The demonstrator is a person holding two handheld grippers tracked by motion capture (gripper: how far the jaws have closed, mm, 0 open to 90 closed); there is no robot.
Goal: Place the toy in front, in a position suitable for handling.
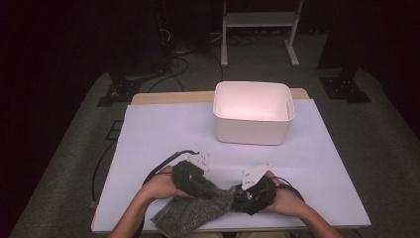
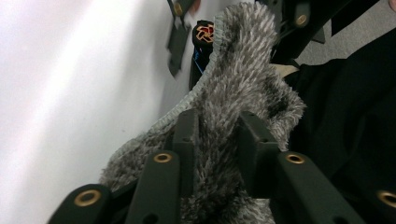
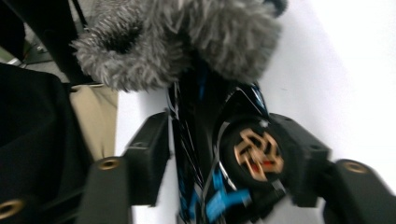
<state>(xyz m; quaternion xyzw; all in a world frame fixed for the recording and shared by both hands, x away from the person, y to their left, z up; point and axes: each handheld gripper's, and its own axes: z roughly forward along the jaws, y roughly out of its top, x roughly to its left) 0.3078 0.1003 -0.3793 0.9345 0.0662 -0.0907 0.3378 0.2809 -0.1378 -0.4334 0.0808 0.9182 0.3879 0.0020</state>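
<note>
Two handheld grippers work a fuzzy grey cloth over a toy car, near table edge.

L to R: left gripper (image 2: pixel 218 140) pinches grey cloth (image 1: pixel 195 208); right gripper (image 3: pixel 229 161) w/ jaws around black-blue toy car (image 3: pixel 219 154), partly under cloth. White bin (image 1: pixel 252 130) behind, nothing inside.

A white table (image 1: pixel 163 134) carries a white bin (image 1: pixel 252 119) and a grey fuzzy cloth (image 1: pixel 195 210).

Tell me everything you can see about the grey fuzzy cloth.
The grey fuzzy cloth is a shaggy, plush-looking fabric, mottled grey with darker patches and a stitched edge. It lies crumpled at the near edge of the white table. The left gripper pinches a raised fold of it. Its other end drapes over the black toy car between the right gripper's jaws.
</note>
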